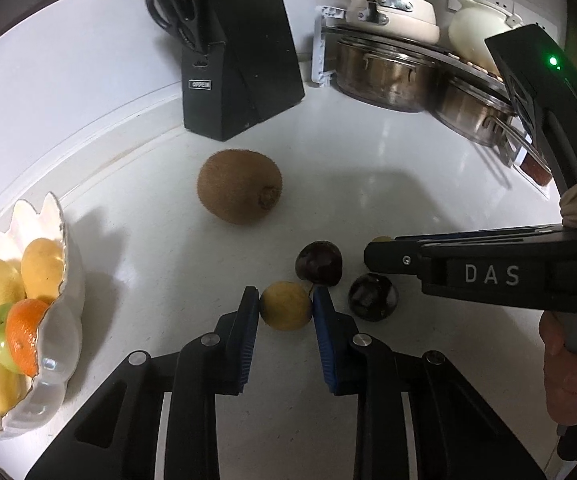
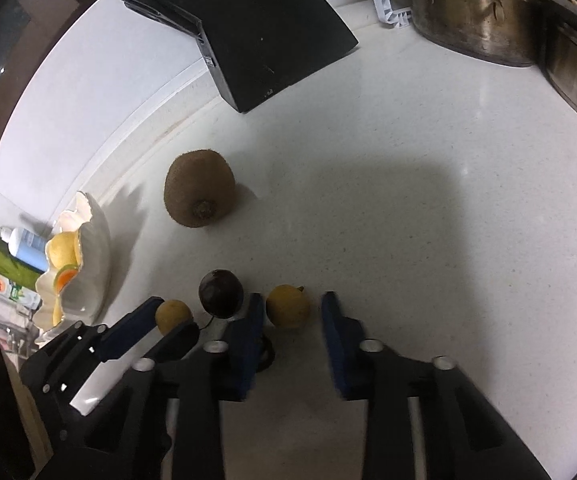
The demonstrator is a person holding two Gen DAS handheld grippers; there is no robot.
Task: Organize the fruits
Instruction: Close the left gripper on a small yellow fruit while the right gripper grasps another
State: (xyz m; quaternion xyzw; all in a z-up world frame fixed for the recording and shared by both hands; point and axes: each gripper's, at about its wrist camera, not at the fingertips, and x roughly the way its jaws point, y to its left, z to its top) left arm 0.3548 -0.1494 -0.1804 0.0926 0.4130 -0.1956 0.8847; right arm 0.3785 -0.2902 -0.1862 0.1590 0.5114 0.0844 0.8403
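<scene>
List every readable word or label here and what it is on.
"DAS": white letters on the right gripper body.
Knife block badge: small, roughly "OPPEIN", not sure.
Bottles beside the fruit bowl: labels too blurred to read.

Counter (image 2: 428, 220) open right; knife block (image 1: 240, 52), pots (image 1: 384, 76) seemingly crowd back.
</scene>
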